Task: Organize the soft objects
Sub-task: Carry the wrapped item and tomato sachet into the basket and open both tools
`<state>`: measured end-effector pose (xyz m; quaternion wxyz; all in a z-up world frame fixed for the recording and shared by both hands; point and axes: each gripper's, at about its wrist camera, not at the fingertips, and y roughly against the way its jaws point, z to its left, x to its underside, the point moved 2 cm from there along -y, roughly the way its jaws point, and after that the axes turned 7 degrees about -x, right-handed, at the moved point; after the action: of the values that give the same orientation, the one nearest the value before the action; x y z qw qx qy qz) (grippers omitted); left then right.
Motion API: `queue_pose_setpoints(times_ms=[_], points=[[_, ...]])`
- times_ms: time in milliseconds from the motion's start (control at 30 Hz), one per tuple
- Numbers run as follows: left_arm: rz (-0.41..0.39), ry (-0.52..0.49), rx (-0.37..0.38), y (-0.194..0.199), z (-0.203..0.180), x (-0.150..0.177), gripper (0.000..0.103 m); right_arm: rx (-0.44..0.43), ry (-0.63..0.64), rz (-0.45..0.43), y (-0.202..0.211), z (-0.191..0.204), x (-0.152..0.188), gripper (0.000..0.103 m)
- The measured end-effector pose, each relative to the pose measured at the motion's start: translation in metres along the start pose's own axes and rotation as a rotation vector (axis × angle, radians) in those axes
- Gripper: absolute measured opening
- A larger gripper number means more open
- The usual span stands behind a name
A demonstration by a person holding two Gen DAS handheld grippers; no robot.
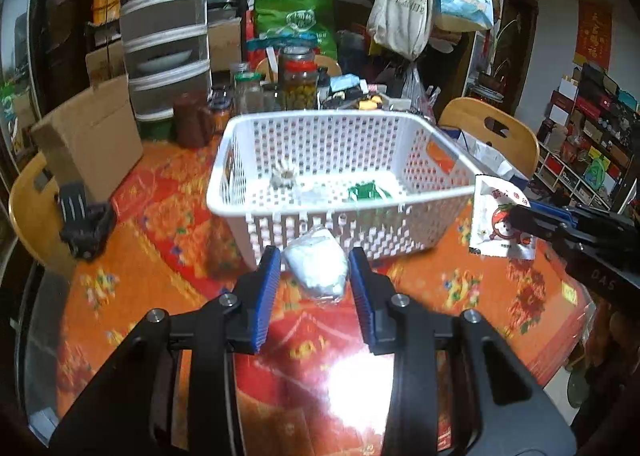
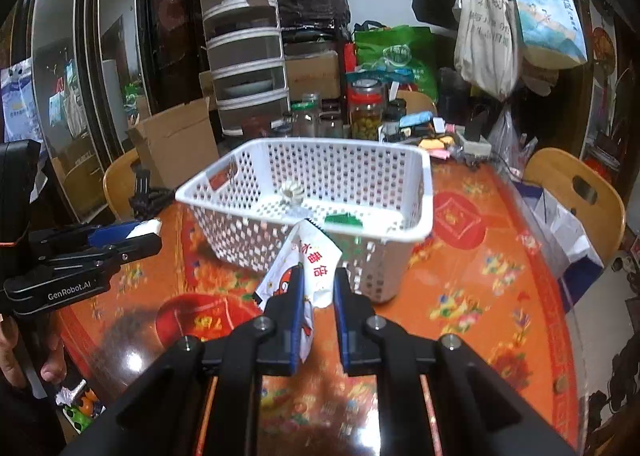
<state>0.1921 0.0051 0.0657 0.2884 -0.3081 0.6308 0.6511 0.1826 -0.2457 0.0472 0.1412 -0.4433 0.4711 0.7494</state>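
Left gripper (image 1: 315, 276) pinches a soft white plastic-wrapped packet (image 1: 318, 269) mid-frame; right gripper (image 2: 318, 296) grips a light, crinkly white cartoon-printed sachet (image 2: 306, 268) at its middle, below the white perforated plastic basket (image 2: 426, 192).

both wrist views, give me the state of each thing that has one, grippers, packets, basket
left gripper: shut on the white plastic-wrapped soft packet, held up before the basket
right gripper: shut on the white printed snack pouch with red cartoon, held above the table
white perforated plastic basket: upright on the orange patterned tablecloth, holding a green packet and a small pale ridged item
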Motion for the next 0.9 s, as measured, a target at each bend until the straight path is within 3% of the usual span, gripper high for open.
queue_pose_setpoints(times_ms=[300, 533, 900], points=[[0.025, -0.004, 0.037, -0.016, -0.003, -0.066, 0.033, -0.008, -0.013, 0.0, -0.008, -0.013, -0.053, 0.012], [0.107, -0.013, 0.034, -0.062, -0.011, -0.11, 0.033, 0.018, -0.032, 0.054, -0.042, -0.029, -0.088, 0.013], [0.283, 0.0, -0.046, -0.17, -0.012, -0.11, 0.033, 0.114, -0.088, 0.238, -0.133, -0.062, -0.098, 0.012]])
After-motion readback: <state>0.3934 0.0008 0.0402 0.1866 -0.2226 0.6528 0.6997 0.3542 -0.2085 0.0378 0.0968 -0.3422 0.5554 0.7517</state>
